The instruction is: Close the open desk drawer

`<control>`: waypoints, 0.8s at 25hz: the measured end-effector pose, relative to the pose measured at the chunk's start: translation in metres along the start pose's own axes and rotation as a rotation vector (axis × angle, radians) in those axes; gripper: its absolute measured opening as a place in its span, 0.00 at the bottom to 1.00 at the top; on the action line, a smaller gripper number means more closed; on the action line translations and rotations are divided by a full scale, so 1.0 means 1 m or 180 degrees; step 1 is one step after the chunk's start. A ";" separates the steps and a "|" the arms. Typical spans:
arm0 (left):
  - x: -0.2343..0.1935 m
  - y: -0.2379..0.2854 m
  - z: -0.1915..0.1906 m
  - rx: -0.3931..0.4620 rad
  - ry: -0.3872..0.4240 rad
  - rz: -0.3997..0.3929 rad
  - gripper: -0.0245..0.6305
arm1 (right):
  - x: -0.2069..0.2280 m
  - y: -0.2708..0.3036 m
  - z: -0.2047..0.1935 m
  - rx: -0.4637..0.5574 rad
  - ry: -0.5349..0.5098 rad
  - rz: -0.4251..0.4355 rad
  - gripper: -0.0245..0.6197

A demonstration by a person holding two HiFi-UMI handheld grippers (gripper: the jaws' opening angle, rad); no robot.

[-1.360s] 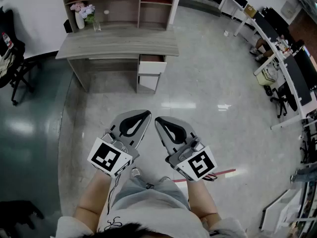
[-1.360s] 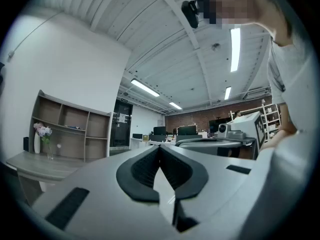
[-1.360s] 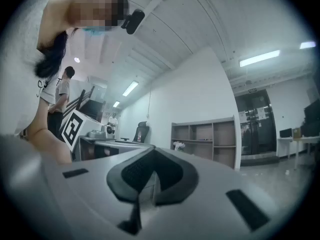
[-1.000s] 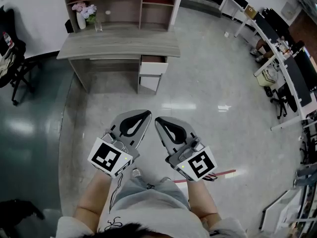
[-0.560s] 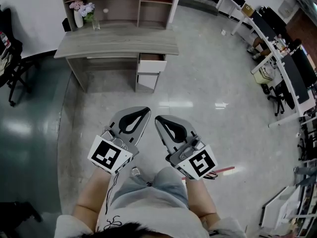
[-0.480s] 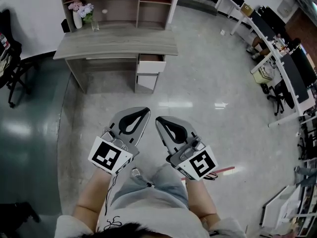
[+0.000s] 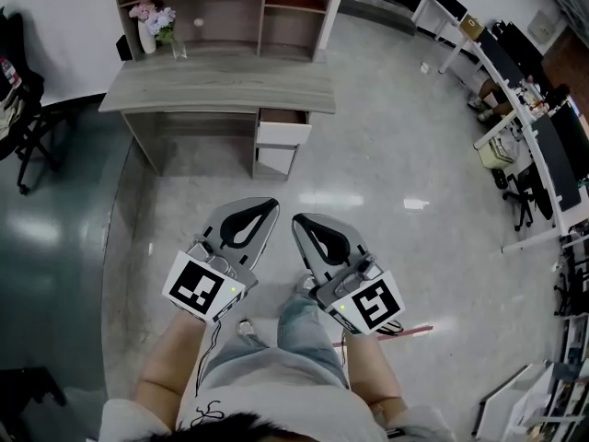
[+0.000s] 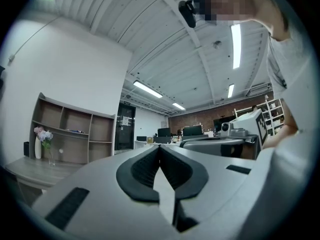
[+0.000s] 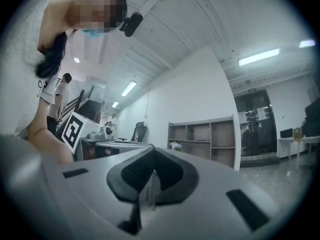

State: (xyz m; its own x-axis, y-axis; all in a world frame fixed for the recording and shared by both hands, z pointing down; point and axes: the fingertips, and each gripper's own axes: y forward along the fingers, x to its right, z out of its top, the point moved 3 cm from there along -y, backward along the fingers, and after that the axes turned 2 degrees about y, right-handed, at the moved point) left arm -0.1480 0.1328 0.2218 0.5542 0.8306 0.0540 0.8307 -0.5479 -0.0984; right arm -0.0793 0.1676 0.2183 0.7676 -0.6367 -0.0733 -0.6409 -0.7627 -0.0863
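One open drawer (image 7: 282, 133); left gripper (image 7: 265, 208), right gripper (image 7: 300, 222) both closed.

— Any words or numbers to read?
— None. The square marker (image 7: 204, 288) on the left hand-held gripper (image 7: 269, 204) is a black-and-white pattern without letters, and so is the one on the right hand-held gripper (image 7: 296, 220).
— And the sign (image 9: 252, 89) above the door (image 9: 255, 126), at the right?
— Too small to read.

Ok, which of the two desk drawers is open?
The upper drawer, pulled out with its brown inside showing; the lower drawer sits further back beneath it.
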 end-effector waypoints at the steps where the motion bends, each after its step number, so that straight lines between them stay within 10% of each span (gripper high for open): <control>1: -0.003 0.008 -0.001 -0.0007 0.0008 0.0016 0.05 | 0.009 0.003 -0.001 0.0003 0.0003 0.0027 0.05; 20: -0.042 0.170 -0.015 -0.0043 0.0073 0.0601 0.05 | 0.188 0.036 -0.010 -0.0002 0.0013 0.0653 0.05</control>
State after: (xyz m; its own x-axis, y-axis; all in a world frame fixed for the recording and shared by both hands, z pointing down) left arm -0.0291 0.0034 0.2173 0.7012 0.7105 0.0585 0.7124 -0.6952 -0.0958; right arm 0.0421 0.0189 0.2110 0.6208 -0.7793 -0.0852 -0.7839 -0.6170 -0.0693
